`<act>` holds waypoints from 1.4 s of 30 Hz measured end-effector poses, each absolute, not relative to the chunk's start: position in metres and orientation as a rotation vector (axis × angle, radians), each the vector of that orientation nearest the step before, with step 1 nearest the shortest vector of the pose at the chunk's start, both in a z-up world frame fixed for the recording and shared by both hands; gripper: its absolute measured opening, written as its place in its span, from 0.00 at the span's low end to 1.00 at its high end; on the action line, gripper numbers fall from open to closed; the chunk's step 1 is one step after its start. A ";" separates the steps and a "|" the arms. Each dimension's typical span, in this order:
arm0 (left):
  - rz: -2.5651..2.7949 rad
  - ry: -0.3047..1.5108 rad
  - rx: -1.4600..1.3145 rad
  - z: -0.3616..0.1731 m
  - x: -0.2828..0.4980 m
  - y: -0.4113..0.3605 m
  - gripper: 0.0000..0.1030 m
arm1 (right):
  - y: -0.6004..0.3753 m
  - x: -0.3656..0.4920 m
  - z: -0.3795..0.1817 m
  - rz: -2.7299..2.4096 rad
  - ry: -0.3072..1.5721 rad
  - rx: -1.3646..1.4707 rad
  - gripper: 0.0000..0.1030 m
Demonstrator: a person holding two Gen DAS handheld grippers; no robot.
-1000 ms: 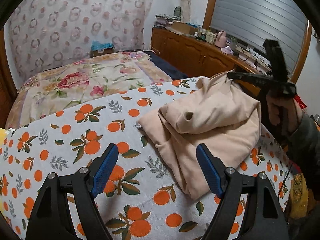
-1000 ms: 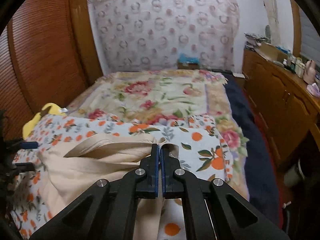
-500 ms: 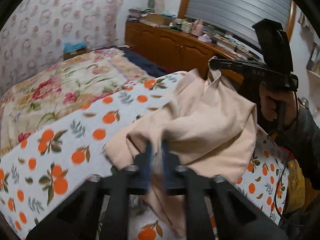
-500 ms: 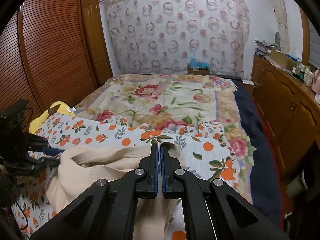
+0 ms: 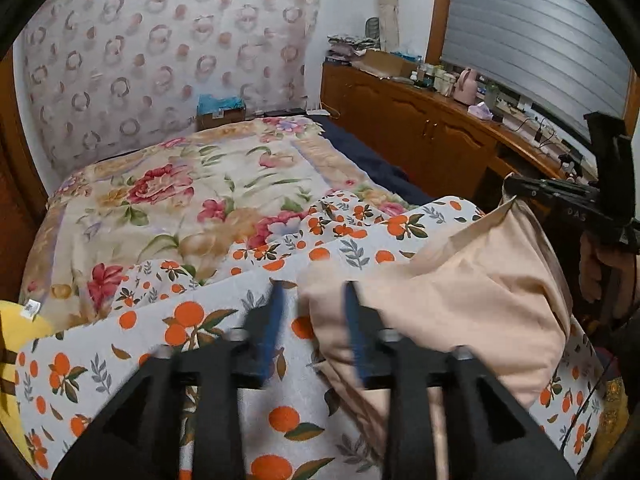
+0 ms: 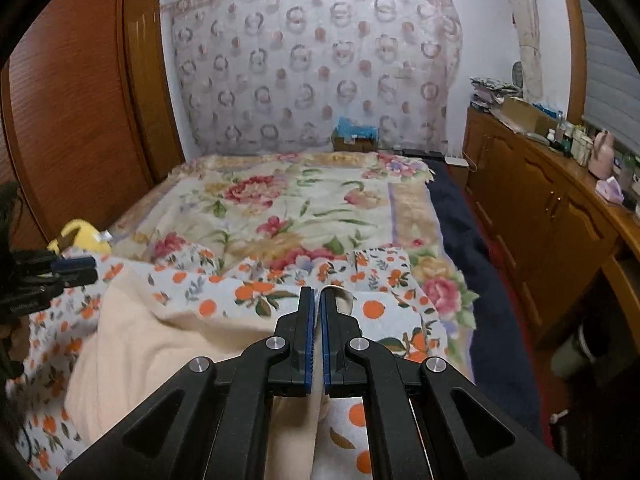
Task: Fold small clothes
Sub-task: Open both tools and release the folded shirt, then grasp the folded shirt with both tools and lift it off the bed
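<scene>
1. Peach garment [image 5: 452,292] lies bunched on the orange-print sheet [image 5: 224,344].
2. Left gripper [image 5: 311,320], blurred, jaws just opening, its edge loose between them.
3. Right gripper [image 6: 316,322] pinches its far corner, lifted above the sheet.

Left tool [image 5: 310,308] motion-blurred, peach garment [image 5: 460,300] hem hidden behind it, yellow toy [image 5: 16,332] cut off

Left gripper [image 5: 310,316] over an orange-print sheet [image 5: 132,344], its jaws just opening – peach garment [image 5: 460,288] edge between them, its far corner pinched by the right gripper [image 5: 510,186].
</scene>
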State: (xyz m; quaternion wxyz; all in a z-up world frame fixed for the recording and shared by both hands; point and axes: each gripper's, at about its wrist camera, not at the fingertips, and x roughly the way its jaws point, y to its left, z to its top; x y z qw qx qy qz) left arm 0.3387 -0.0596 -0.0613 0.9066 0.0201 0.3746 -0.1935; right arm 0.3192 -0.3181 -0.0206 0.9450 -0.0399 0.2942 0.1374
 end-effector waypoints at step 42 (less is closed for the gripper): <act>-0.606 0.821 -0.120 -0.072 0.290 -0.071 0.12 | -0.319 0.309 -0.026 0.529 0.753 -0.023 0.16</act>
